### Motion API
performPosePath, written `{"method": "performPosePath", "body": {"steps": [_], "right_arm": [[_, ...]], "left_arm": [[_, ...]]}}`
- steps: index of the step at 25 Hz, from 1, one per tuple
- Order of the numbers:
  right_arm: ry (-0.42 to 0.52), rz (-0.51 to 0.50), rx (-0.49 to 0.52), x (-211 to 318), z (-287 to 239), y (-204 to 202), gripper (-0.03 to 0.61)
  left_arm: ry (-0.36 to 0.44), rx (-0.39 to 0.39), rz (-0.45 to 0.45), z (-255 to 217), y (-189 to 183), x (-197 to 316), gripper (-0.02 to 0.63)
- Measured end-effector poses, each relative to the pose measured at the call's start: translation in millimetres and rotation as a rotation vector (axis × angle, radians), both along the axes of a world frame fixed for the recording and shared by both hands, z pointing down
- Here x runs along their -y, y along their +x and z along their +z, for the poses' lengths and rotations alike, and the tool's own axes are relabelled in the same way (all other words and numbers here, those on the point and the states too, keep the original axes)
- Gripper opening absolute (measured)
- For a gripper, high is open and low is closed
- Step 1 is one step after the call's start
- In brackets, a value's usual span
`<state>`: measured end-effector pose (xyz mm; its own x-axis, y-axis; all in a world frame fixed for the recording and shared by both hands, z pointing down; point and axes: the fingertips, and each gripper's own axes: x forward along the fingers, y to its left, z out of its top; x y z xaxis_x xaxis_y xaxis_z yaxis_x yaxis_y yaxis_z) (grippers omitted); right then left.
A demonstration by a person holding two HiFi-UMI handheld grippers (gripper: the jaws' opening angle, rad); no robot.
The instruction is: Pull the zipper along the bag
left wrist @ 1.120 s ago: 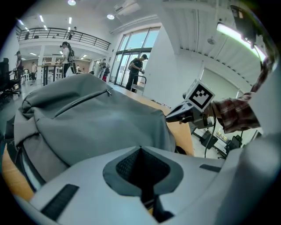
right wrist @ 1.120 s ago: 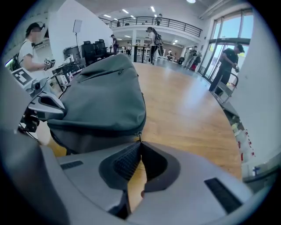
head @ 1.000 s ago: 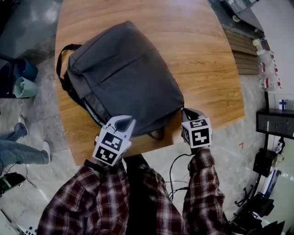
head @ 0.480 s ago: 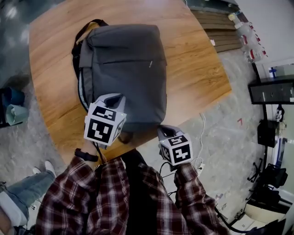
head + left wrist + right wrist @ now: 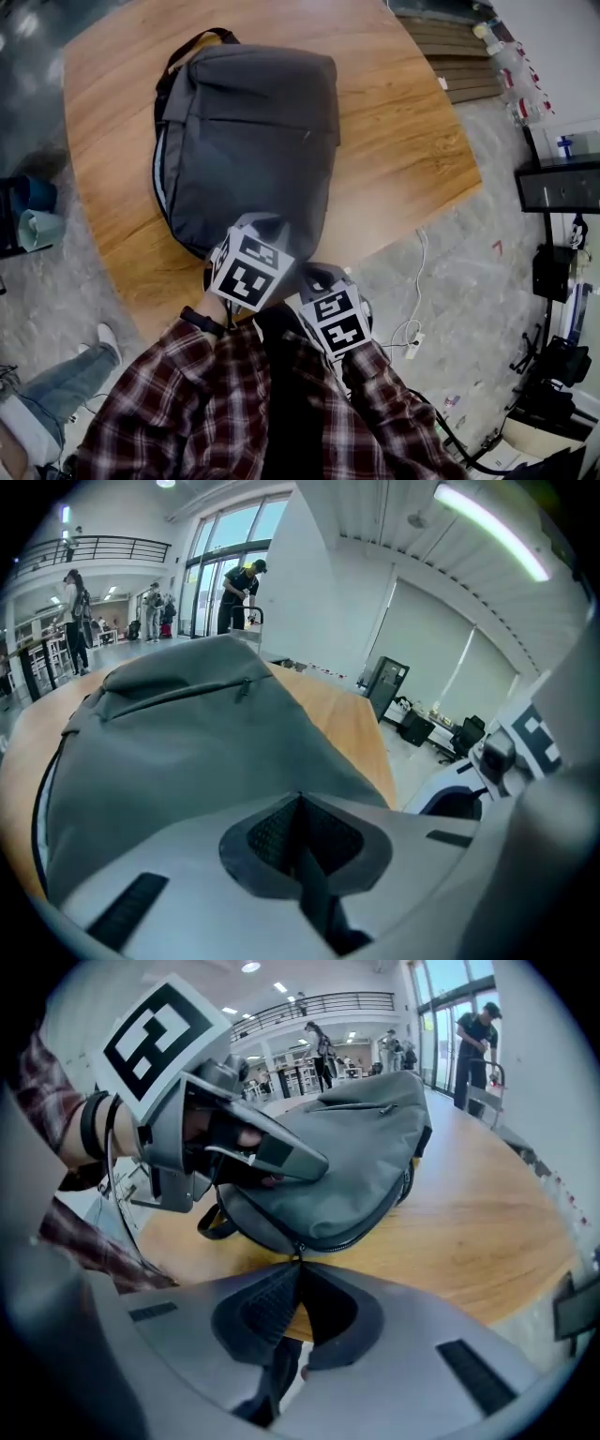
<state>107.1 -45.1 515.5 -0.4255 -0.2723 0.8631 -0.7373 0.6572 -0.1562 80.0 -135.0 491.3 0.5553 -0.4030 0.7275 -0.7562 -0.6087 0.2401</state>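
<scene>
A grey bag (image 5: 248,141) lies flat on the wooden table (image 5: 403,141), and its dark zipper track (image 5: 375,1218) runs along its near edge. My left gripper (image 5: 265,221) sits on the bag's near end with its jaws shut (image 5: 298,803); the right gripper view shows its tips (image 5: 317,1160) resting on the fabric. My right gripper (image 5: 319,277) is close beside it at the table's front edge. Its jaws are shut (image 5: 298,1267) on the small zipper pull (image 5: 298,1251) at the bag's near rim.
The bag's carry handle (image 5: 192,45) points to the far side of the table. A loop strap (image 5: 214,1225) hangs at the near corner. On the floor are cables (image 5: 412,314), a black cabinet (image 5: 562,183) at right and bins (image 5: 33,225) at left. A bystander's legs (image 5: 37,417) stand at lower left.
My right gripper has travelled left along the bag's near edge, from its right corner to beside the left gripper. The left gripper has shifted slightly right.
</scene>
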Motion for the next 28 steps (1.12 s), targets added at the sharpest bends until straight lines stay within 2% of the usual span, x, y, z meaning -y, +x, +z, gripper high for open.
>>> {"method": "performPosePath", "body": {"steps": [4, 9, 14, 21, 28], "right_arm": [[0.052, -0.059, -0.095, 9.0, 3.2, 24.5, 0.015], [0.115, -0.099, -0.148, 36.7, 2.1, 42.7, 0.015], [0.155, -0.135, -0.197, 68.5, 5.8, 49.4, 0.015], [0.171, -0.127, -0.214, 107.0, 4.5, 54.4, 0.018], [0.148, -0.068, -0.155, 110.4, -0.3, 56.2, 0.028]], "left_arm": [[-0.022, 0.070, 0.056, 13.8, 5.3, -3.9, 0.011], [-0.027, 0.054, 0.063, 16.3, 3.6, -4.6, 0.010], [0.002, 0.085, 0.089, 18.0, 6.6, -7.4, 0.009], [-0.011, 0.085, 0.106, 18.4, 9.2, -9.0, 0.009], [-0.007, 0.090, 0.097, 17.8, 11.3, -4.6, 0.009]]}}
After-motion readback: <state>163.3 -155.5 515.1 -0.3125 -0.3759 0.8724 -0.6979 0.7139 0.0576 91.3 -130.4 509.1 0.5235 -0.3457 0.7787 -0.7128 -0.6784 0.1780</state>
